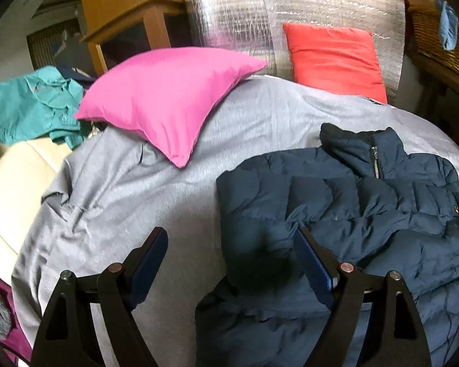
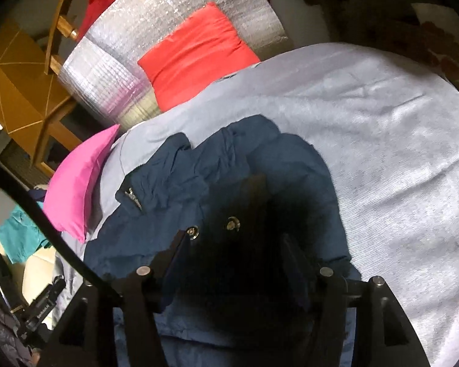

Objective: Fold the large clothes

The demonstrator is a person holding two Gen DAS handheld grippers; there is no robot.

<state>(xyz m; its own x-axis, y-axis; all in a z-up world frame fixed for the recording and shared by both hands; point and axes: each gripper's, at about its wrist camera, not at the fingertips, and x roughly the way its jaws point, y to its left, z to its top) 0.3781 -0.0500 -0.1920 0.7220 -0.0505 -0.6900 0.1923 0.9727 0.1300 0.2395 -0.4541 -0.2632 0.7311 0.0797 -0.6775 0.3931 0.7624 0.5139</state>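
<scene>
A navy puffer jacket lies on a grey sheet, collar and zip toward the back. My left gripper is open, its jaws wide apart, hovering over the jacket's left edge; the right finger stands over the fabric. In the right wrist view the jacket lies bunched, with two metal snaps showing. My right gripper is open just above the jacket's dark shadowed middle, holding nothing.
A pink pillow lies on the sheet at back left, a red pillow leans on silver foil padding. A teal shirt lies at left over a cream seat. A wicker basket stands at right.
</scene>
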